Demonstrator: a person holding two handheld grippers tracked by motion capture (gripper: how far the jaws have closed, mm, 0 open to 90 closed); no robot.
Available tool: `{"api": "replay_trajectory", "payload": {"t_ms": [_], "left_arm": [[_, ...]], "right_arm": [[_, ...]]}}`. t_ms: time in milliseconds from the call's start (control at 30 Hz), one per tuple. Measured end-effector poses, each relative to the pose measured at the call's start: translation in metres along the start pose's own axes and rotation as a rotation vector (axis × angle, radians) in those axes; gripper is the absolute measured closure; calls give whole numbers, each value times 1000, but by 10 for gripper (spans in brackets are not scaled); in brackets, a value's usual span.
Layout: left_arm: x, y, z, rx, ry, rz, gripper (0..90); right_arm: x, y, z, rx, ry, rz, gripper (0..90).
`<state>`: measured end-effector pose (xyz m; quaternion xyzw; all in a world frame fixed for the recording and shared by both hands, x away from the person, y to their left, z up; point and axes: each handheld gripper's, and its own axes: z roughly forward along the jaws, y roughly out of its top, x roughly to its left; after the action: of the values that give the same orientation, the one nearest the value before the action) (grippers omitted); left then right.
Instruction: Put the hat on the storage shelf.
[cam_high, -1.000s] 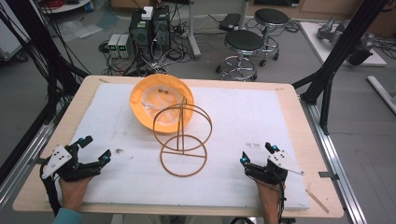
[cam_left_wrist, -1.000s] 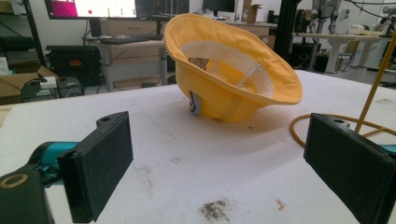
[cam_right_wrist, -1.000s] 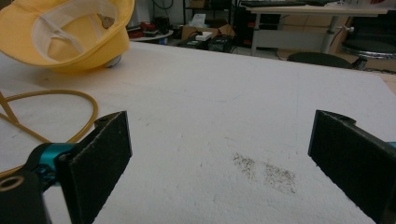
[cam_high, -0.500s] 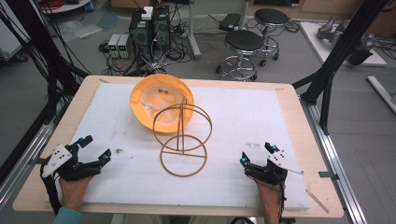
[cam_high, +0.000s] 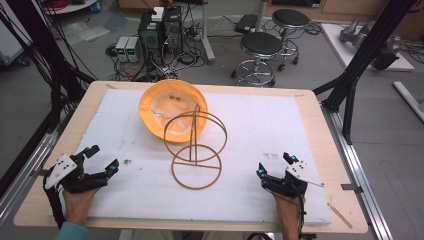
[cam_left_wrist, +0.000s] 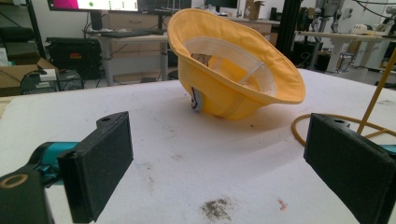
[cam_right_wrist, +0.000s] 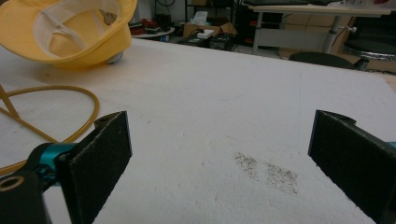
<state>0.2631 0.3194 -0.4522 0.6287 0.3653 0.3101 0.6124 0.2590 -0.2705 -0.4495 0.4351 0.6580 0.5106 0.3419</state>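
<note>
Yellow fabric bucket hat (cam_high: 172, 107) lying tilted, opening up, at 12 o'clock on white padded surface (cam_high: 260, 130), touching tan wire two-ring stand (cam_high: 196, 150) (upright, centre). Left tool (cam_high: 100, 162) at 8 o'clock, jaws wide apart, gripping nothing. Right tool (cam_high: 274, 166) at 4 o'clock, likewise released. Both well apart from hat.

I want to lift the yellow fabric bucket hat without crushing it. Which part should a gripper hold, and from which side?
Grip the yellow fabric bucket hat by its brim, on the raised near-left edge. It lies upside down and tilted, opening upward, so the thin brim stands clear of the white pad. The open left gripper faces it unobstructed; the wire hat stand crowds the right side.
</note>
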Motion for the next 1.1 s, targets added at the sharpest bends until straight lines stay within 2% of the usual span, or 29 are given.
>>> {"api": "replay_trajectory", "payload": {"t_ms": [133, 267, 367, 600, 733, 933, 1033, 1100], "left_arm": [[3, 4, 2, 12, 5, 4, 83], [6, 10, 3, 2, 9, -14, 83], [8, 15, 6, 0, -10, -46, 83], [9, 38, 14, 4, -9, -26, 81], [13, 57, 22, 39, -11, -15, 78], [20, 85, 36, 93, -41, -19, 78], [23, 96, 42, 106, -35, 4, 78], [27, 101, 48, 126, -42, -8, 79]], "right_arm": [[1, 0, 0, 7, 0, -8, 49], [1, 0, 1, 10, 4, -11, 49], [1, 0, 1, 16, 4, -11, 49], [1, 1, 2, 21, 5, -20, 49], [2, 1, 2, 24, 5, -22, 49], [2, 1, 2, 27, 6, -22, 49], [2, 1, 3, 28, 4, -23, 49], [2, 1, 3, 26, 4, -21, 49]]}}
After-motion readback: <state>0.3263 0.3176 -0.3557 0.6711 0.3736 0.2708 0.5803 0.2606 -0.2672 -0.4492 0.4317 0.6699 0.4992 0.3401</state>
